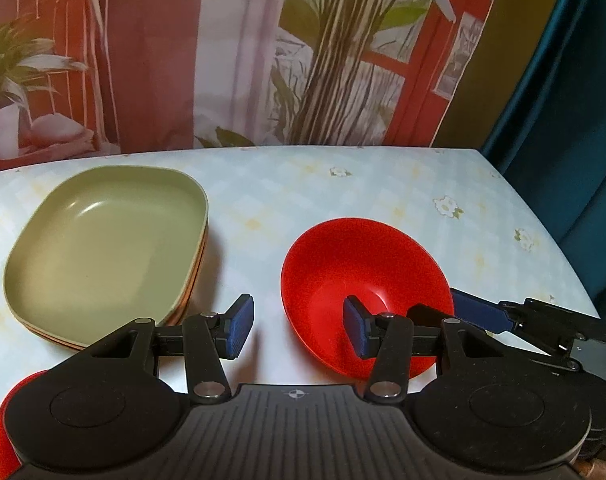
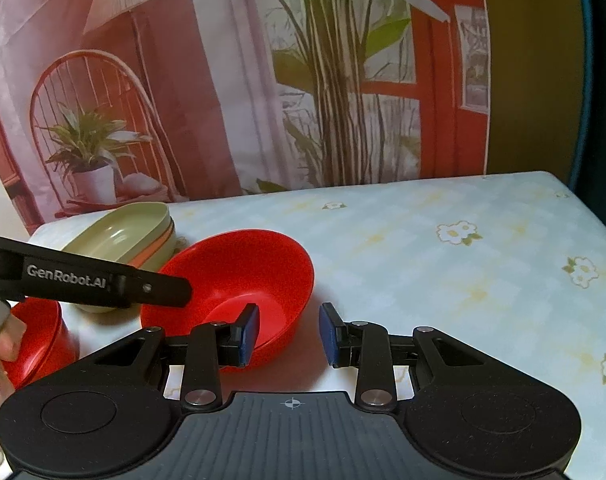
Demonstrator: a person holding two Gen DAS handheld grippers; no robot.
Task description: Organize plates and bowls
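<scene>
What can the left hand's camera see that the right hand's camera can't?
Only the left wrist view looks down into the whole top green plate; the right wrist view catches just a slanted part of it.

Only the right wrist view shows a second red bowl clearly, plus the person's fingers.

Both show the red bowl in the middle, the stack of plates, the flowered tablecloth, and both open grippers: the left gripper and the right gripper.
</scene>
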